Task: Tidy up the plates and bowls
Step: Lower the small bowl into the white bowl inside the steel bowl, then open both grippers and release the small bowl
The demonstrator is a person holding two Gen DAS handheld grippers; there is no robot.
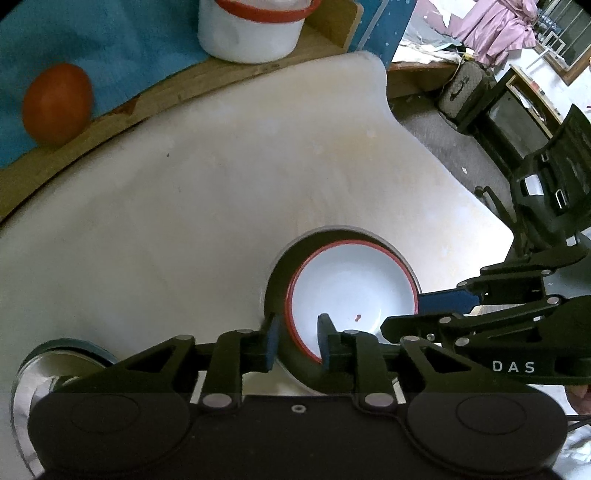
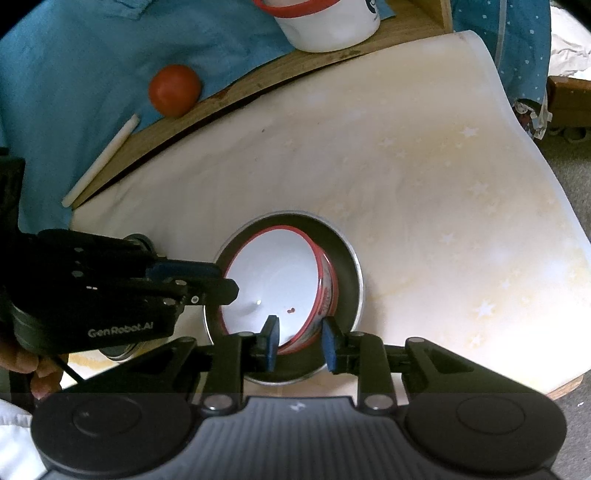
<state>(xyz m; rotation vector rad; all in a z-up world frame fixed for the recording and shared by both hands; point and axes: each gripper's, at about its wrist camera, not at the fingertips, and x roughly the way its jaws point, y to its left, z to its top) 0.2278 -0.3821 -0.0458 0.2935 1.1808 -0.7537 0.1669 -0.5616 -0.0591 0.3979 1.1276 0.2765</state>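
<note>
I am working both grippers at one nested pair of dishes, low and centre in each wrist view. The white bowl (image 2: 273, 284), red-rimmed, is sitting inside the wider metal dish (image 2: 349, 269), leaning toward that dish's right wall in the right wrist view, on the pale mat (image 2: 424, 177) that covers the table.

The left gripper (image 1: 298, 338) is straddling the near rims of both vessels: its inner finger is standing inside the bowl and its outer finger outside the metal dish. The jaws are part spread, and I cannot tell whether the pads are pressing the rims.

The right gripper (image 2: 301, 341) is straddling the bowl's near wall, one pad inside and one outside. A gap seems to show beside the wall, so I judge this hold to be loose, not a pinch.

Both tools are pointing steeply down, which suits taking thin rims from above. The nesting looks done; I judge this to be the release.

In the upper left of the left wrist view, an orange-red round fruit (image 1: 57, 105) is lying on blue cloth (image 1: 110, 48); at top centre, a white red-rimmed mug (image 1: 251, 29) is standing on a wooden ledge (image 1: 110, 122). At lower left, another metal dish (image 1: 55, 360) is waiting, partly hidden.
</note>
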